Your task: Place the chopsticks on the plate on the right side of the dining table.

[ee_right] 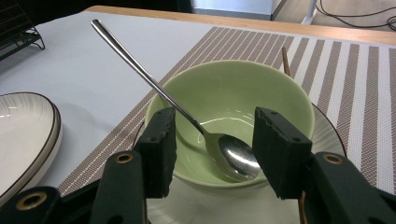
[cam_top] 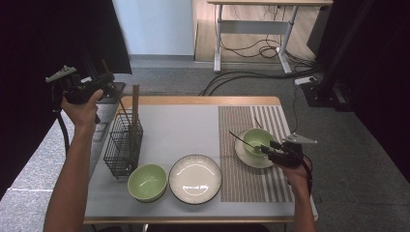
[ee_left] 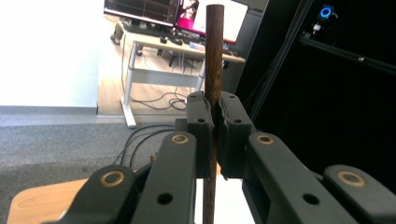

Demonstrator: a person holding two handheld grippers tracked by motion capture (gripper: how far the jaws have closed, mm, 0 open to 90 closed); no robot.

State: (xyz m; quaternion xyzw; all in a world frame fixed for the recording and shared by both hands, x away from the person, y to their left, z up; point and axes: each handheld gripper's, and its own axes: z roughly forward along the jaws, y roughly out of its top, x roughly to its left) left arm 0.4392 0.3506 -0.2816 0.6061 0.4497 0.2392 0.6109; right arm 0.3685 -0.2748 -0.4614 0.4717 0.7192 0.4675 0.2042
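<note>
1. The left gripper [cam_top: 99, 79] is raised at the upper left of the high view, off the table's [cam_top: 183, 123] far left corner, and its jaws are clamped on a dark wooden chopstick [ee_left: 214, 60].
2. In the left gripper view the chopstick stands upright at frame centre, running from the top edge down between the jaws and out below them.
3. The right gripper [ee_right: 215, 151] sits at the lower centre of its own view, jaws spread wide and holding nothing, either side of the near rim of a green bowl [ee_right: 261, 93].
4. A metal spoon [ee_right: 187, 116] rests in that bowl, its scoop on the bottom and its handle leaning over the rim toward the upper left.
5. The bowl stands on a white saucer [cam_top: 244, 157] on a striped placemat [cam_top: 241, 181], right of centre in the high view.
6. A black wire rack [cam_top: 123, 145], a second green bowl [cam_top: 147, 181] and a white plate [cam_top: 195, 178] occupy the left and middle.
</note>
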